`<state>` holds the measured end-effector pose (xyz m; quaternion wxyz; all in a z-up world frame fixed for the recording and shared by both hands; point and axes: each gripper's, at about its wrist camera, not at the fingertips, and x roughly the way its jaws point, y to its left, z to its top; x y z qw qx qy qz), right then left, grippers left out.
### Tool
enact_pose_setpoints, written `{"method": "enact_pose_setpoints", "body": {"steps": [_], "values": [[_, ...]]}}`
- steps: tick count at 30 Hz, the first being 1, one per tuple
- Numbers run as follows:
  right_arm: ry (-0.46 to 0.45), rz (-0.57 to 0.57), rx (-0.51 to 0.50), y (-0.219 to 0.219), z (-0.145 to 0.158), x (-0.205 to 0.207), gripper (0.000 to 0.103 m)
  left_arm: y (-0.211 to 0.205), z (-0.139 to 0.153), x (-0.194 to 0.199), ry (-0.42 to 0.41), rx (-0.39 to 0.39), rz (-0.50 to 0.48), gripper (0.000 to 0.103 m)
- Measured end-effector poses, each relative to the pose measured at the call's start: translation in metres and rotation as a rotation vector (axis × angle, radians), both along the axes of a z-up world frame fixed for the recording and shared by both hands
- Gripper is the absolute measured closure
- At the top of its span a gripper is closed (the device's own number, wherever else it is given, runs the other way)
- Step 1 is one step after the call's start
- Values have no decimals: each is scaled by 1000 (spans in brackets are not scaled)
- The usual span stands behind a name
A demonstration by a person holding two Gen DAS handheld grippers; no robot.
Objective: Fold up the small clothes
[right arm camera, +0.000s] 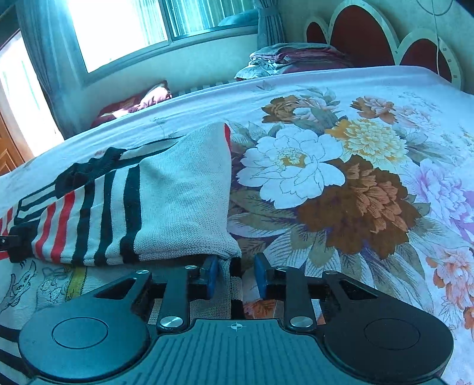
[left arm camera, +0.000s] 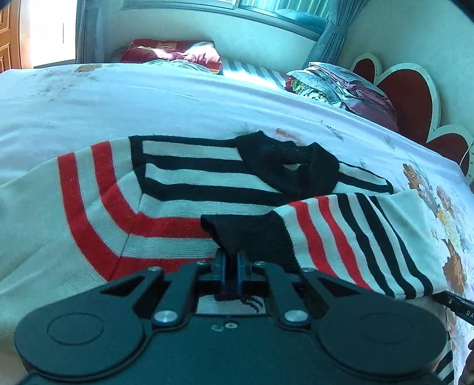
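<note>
A small knit sweater (left arm camera: pixel 177 183) with white, red and black stripes lies flat on the bed, its black collar (left arm camera: pixel 290 163) towards the far side. One striped sleeve (left arm camera: pixel 340 237) is folded across the body. My left gripper (left arm camera: pixel 232 257) is shut on that sleeve's black cuff (left arm camera: pixel 246 234). In the right wrist view the folded sleeve (right arm camera: pixel 183 192) ends in a white corner just in front of my right gripper (right arm camera: pixel 236 266). A strip of the sweater's edge (right arm camera: pixel 234 284) runs between its blue pads (right arm camera: pixel 211 275); the right-hand pad stands clear of it.
The floral bed sheet (right arm camera: pixel 326 177) spreads wide to the right of the sweater. A pile of folded bedding (left arm camera: pixel 340 86) and a red pillow (left arm camera: pixel 171 53) lie along the far edge. A red scalloped headboard (left arm camera: pixel 414 88) and a window (right arm camera: pixel 124 26) stand beyond.
</note>
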<state>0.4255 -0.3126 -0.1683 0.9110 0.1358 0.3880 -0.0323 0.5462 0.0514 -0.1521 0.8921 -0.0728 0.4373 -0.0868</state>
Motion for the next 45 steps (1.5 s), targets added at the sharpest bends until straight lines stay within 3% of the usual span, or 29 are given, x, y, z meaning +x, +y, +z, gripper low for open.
{"method": "enact_pose_setpoints", "body": {"steps": [4,7,10,13,15,17,19,21,24,29,32,33,35,36,39,40,41,42,45], "values": [[17,32,-14,1,2,2,77,-2,-4,-4,-5,32,0,98],[-73,42,9,-7,22,-12,77,0,-4,-5,-10,27,-8,98],[-106,30,-3,-10,34,-9,77,0,-5,-5,-14,29,-17,98],[-82,64,6,-5,28,7,78,1,-3,-6,-22,21,-11,98],[20,105,1,1,10,20,79,0,-2,-8,-27,35,-18,98],[14,99,3,-1,7,19,79,0,-4,-8,-13,39,-33,97],[-54,49,20,-9,18,15,79,4,-1,-9,-27,54,-15,81],[-95,27,54,-21,28,22,74,10,0,-11,-48,70,20,51],[-98,9,93,-37,31,53,71,19,-3,-1,-23,19,28,61],[-79,-11,219,-61,16,117,72,15,-9,20,-4,-28,8,66],[-64,20,269,-66,9,141,72,13,-9,23,-27,-28,-2,99],[-70,48,266,-64,9,145,73,12,-6,20,-56,-19,10,99],[-32,88,152,-54,4,156,86,6,-6,14,-90,53,20,99],[4,93,99,-51,-4,161,86,4,-10,12,-83,65,19,99],[-14,122,58,-46,-2,159,86,5,-13,11,-81,66,18,98],[-27,122,40,-45,2,155,86,7,-12,12,-73,61,19,95],[-53,120,27,-43,6,150,86,9,-10,12,-67,61,36,84],[-79,125,25,-43,12,145,86,14,-4,9,-77,75,79,76],[-128,189,-31,-27,23,140,86,10,16,-4,-173,145,112,78]]}}
